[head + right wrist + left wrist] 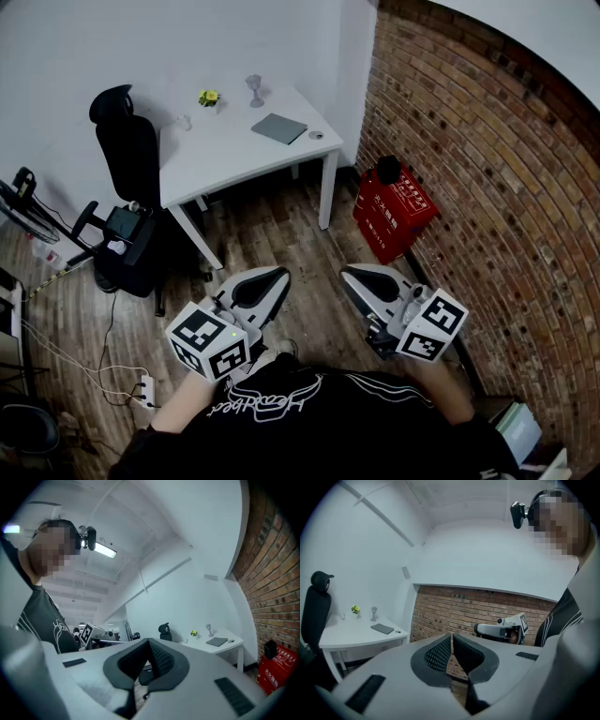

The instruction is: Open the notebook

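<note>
The notebook [279, 128] is a closed grey book lying flat near the right end of the white table [225, 155], far from both grippers. It also shows small in the left gripper view as the notebook [382, 628] and in the right gripper view as the notebook [217, 641]. My left gripper [267, 281] is held close to the body over the wooden floor, its jaws shut with nothing between them. Beside it, my right gripper [361, 279] is likewise shut and empty. Each gripper's own view shows the left gripper [451, 637] and the right gripper [149, 641] with pads together.
A stemmed glass [254, 89], a small yellow flower [208, 97] and a small round object [316, 135] stand on the table. A black office chair [127, 150] sits at its left. A red box [394, 211] leans against the brick wall [469, 187]. Cables and a power strip [145, 389] lie on the floor.
</note>
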`<move>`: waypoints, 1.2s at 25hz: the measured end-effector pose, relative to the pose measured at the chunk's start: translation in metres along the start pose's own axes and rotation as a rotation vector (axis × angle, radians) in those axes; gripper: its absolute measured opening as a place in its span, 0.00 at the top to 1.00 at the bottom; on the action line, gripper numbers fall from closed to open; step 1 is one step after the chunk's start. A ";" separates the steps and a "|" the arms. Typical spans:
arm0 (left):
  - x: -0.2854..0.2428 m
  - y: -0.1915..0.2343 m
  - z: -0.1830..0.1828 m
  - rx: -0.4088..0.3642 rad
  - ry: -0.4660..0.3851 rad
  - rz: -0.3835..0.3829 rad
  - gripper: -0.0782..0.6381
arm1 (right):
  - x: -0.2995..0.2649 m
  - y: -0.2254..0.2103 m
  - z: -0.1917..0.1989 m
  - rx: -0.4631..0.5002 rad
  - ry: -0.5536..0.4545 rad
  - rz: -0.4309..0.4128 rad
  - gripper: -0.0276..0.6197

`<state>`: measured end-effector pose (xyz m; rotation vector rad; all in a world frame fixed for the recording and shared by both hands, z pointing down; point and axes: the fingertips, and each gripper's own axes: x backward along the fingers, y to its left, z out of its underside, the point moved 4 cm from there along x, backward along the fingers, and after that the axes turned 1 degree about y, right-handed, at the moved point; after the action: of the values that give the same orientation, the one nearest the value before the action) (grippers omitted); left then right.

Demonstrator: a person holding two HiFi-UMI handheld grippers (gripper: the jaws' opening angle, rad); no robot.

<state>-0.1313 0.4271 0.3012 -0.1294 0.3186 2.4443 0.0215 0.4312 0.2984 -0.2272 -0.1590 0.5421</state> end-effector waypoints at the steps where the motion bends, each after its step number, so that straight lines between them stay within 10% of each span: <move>1: 0.000 -0.002 0.000 0.000 -0.001 0.003 0.83 | 0.002 0.001 0.000 0.000 0.000 0.002 0.95; 15: -0.010 -0.023 -0.007 -0.030 -0.039 -0.015 0.83 | 0.050 0.007 -0.006 0.037 -0.015 0.075 0.95; 21: -0.021 -0.008 0.003 -0.014 -0.022 -0.063 0.57 | 0.056 -0.001 -0.002 0.021 -0.015 0.092 0.95; 30: -0.049 0.039 0.011 0.008 -0.005 -0.117 0.46 | 0.037 -0.039 0.010 -0.024 0.007 0.111 0.95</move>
<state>-0.1183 0.3710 0.3279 -0.1348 0.3095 2.3274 0.0695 0.4198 0.3216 -0.2618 -0.1468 0.6497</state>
